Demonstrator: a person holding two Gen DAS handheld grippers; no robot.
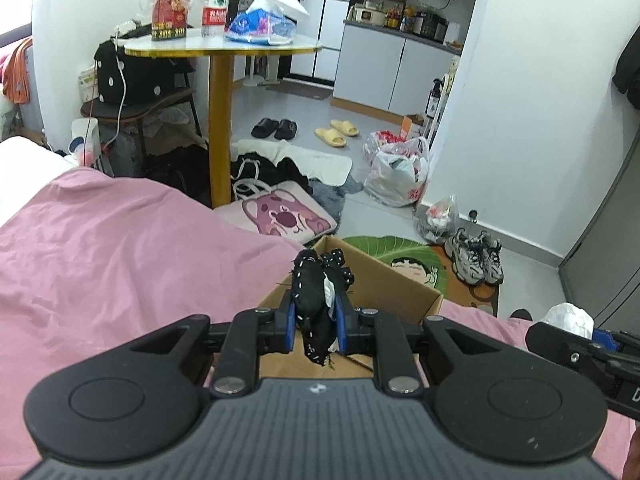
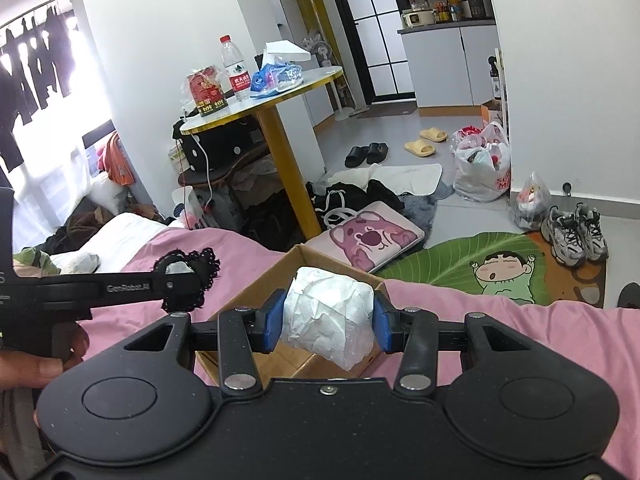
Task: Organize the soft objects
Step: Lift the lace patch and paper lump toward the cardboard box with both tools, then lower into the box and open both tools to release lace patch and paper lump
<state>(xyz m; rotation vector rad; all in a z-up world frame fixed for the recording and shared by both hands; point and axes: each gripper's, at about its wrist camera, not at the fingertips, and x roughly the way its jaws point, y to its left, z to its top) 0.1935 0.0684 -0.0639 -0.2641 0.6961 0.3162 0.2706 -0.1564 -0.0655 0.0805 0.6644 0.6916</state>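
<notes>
The left gripper [image 1: 316,320] is clamped on a black cloth [image 1: 314,300] above the cardboard box [image 1: 400,284], which sits against the pink blanket [image 1: 120,248]. The right gripper [image 2: 326,322] squeezes a white paper wad [image 2: 328,312] over the same box. At 12 o'clock a yellow table [image 1: 220,120] stands; a cartoon cushion [image 1: 280,214] lies just beyond the box.

I read "GenRobot.AI" in white letters on the left gripper [image 2: 180,280], at nine o'clock. Other labels look too blurry.
</notes>
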